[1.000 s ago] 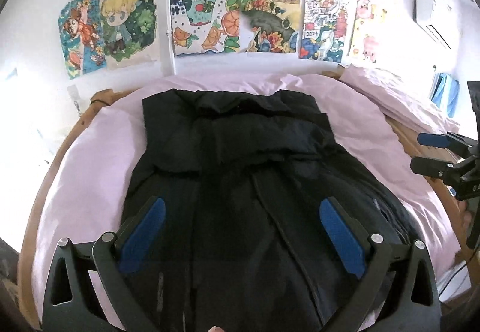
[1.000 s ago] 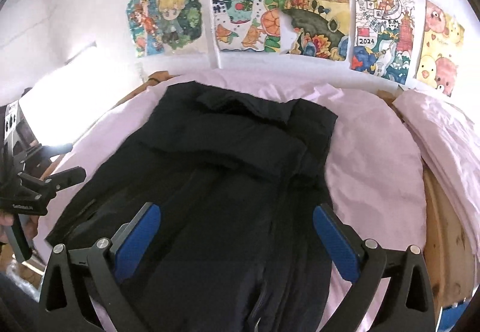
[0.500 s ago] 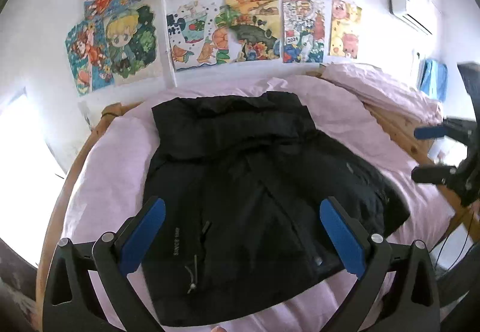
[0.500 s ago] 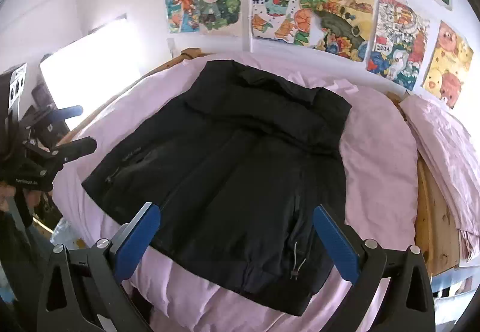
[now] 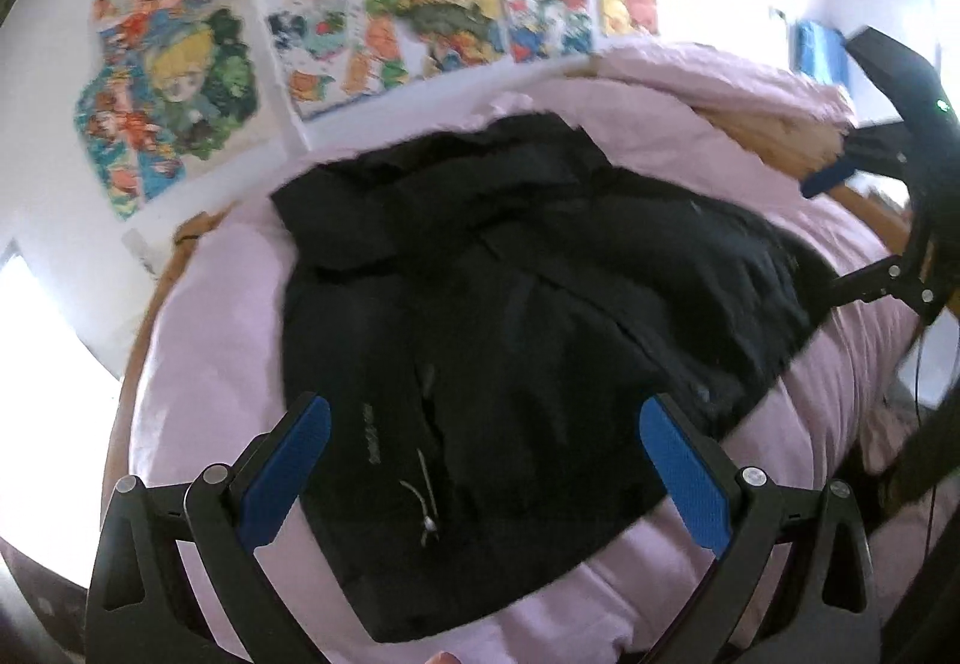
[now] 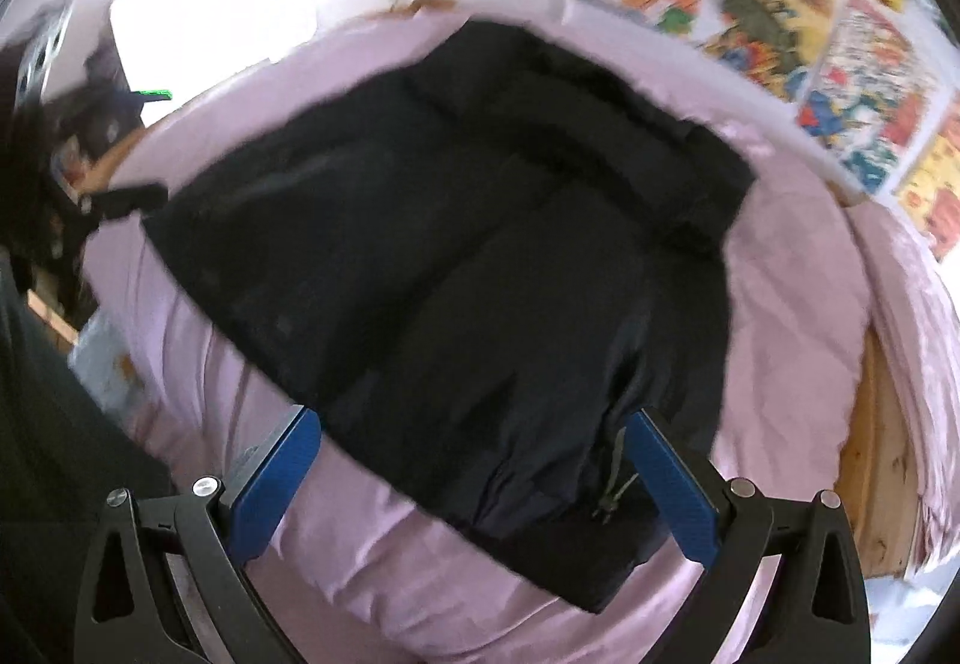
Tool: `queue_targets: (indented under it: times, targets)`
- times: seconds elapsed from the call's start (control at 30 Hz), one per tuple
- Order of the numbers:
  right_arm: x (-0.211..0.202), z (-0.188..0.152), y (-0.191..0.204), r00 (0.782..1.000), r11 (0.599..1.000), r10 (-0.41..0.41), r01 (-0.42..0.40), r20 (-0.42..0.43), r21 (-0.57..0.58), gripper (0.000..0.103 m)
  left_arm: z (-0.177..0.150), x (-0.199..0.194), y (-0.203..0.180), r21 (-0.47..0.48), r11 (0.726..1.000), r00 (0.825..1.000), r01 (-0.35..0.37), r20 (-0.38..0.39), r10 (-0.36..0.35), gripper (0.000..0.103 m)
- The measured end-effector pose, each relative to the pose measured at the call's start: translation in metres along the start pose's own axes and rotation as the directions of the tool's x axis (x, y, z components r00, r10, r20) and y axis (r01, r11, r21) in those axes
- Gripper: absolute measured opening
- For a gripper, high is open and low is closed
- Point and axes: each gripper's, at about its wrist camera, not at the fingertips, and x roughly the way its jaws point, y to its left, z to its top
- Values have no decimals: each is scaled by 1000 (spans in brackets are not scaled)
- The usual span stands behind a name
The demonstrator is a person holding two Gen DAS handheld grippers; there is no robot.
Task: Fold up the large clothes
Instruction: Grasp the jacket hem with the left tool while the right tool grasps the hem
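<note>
Ahead of my two grippers, a black jacket (image 5: pixel 510 340) lies spread on a pink-sheeted bed (image 5: pixel 204 340).

My left gripper (image 5: pixel 486 460) and right gripper (image 6: pixel 474 472) both hang above its near hem, jaws spread wide, gripping nothing. Small pale lettering just beyond my left gripper's left finger (image 5: pixel 282 469) is too blurred to read. Colourful drawings (image 5: pixel 420 9) cover the wall beyond the jacket's collar.
</note>
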Motion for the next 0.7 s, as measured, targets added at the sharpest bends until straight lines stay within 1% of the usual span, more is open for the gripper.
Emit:
queue_targets:
  times: [0.1,0.2,0.27,0.37,0.43,0.53,0.6,0.63,0.7]
  targets:
    - [18,-11,14,997,995,-4,-3,-74,-97,103,-17,11,-9,84,995,998,52,-45,-48,101]
    - [36,-26,28,990,975,-64,36,-123,-218,103,-33,22,-22,168,981,992,92,-96,-77,102]
    - [46,-35,28,984,966,-91,50,-152,-254,103,-43,30,-30,211,971,987,112,-134,-85,102]
    - [60,-47,25,973,961,-119,62,-199,-271,103,-56,41,-36,251,959,980,128,-178,-85,102]
    - [68,-54,22,965,956,-152,88,-215,-280,103,-64,48,-39,276,952,975,132,-210,-74,102]
    - [80,-61,17,950,959,-174,104,-260,-264,103,-69,56,-46,308,943,970,125,-239,-51,102]
    - [89,-66,14,938,959,-187,111,-293,-259,103,-76,61,-50,347,932,967,104,-253,-13,102]
    - [95,-70,14,929,956,-204,121,-310,-265,103,-79,63,-51,370,925,967,86,-256,13,102]
    - [101,-76,16,918,947,-233,139,-320,-290,103,-87,69,-53,419,907,964,40,-255,76,102]
